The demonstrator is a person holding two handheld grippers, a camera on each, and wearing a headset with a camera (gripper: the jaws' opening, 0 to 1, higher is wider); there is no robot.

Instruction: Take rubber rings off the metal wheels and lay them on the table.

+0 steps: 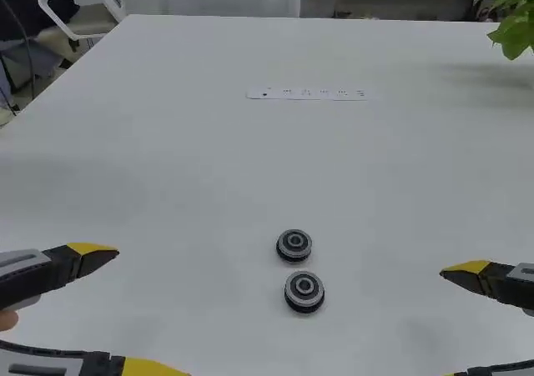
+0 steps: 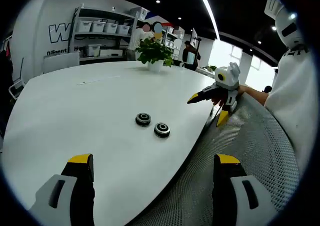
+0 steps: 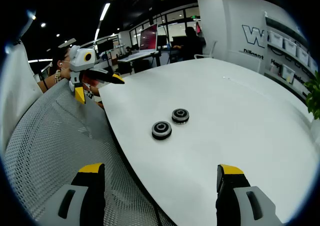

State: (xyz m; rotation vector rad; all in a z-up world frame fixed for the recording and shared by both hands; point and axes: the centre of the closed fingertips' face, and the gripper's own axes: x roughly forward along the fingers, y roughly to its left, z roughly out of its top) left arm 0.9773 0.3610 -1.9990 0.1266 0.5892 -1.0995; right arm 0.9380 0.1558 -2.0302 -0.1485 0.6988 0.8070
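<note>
Two small metal wheels with black rubber rings lie flat on the white table [image 1: 250, 167]: the far wheel [image 1: 294, 246] [image 2: 143, 119] [image 3: 180, 116] and the near wheel [image 1: 304, 292] [image 2: 161, 130] [image 3: 161, 130], close together. My left gripper [image 1: 125, 309] [image 2: 154, 161] [image 3: 100, 88] hovers at the table's near edge, left of the wheels, open with nothing between its jaws. My right gripper [image 1: 463, 322] [image 3: 160, 168] [image 2: 207, 110] hovers to their right, also open with nothing in it. Both are well apart from the wheels.
A thin strip with small marks [image 1: 305, 93] lies farther back on the table. A green plant [image 1: 513, 17] [image 2: 154, 50] stands at the far right corner. A white chair [image 1: 79, 9] is beyond the far left corner. Grey mesh [image 2: 240, 136] lies below the table's near edge.
</note>
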